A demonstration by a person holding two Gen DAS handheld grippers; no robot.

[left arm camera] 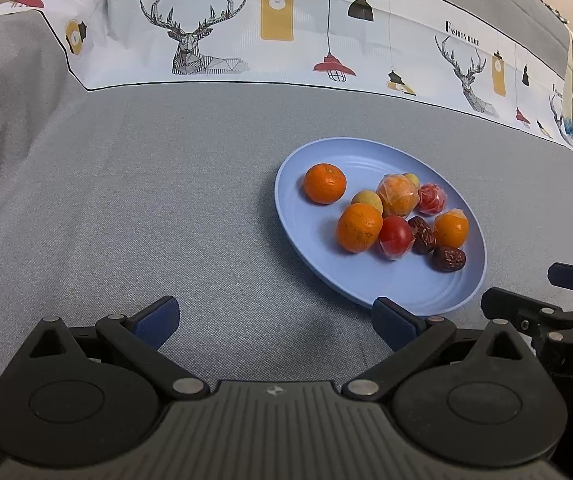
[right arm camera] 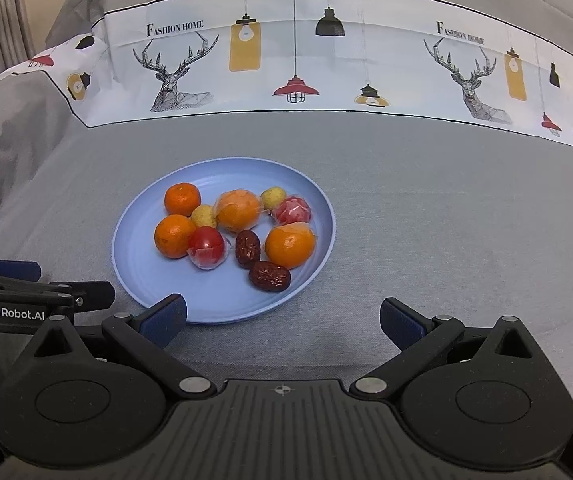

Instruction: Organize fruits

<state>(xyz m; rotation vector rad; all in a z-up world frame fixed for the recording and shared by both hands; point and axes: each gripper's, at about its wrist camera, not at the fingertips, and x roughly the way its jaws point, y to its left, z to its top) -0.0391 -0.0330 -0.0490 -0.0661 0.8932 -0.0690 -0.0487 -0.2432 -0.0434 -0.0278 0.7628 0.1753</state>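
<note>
**A:** Blue plate (right arm camera: 222, 308) on the grey cloth (right arm camera: 446, 240) covering the desk, and all the fruit is sitting on it. I count two bare mandarins (right arm camera: 182, 199) on the left side of the plate, two more oranges in clear wrap (right arm camera: 289, 247), two wrapped tomatoes (right arm camera: 205, 246), two small yellowish fruits (right arm camera: 204, 216) and two wrinkly red dates (right arm camera: 269, 276).

**B:** Yep, same from the left wrist view, plate (left arm camera: 406, 296) is off to the right there. What about the tongs?

**A:** Left tongs (left arm camera: 276, 320) are spread wide with nothing between them, low over bare cloth just beside the plate's near rim. Right tongs (right arm camera: 284, 318) are also spread wide and empty, left finger (right arm camera: 164, 318) overlapping the near rim, can't tell if it touches.

**B:** The dates are closest to the right tongs, one touching the wrapped orange. Behind it all there's a white printed band with deer and lamps (right arm camera: 294, 52) that says "Fashion Home".
</note>
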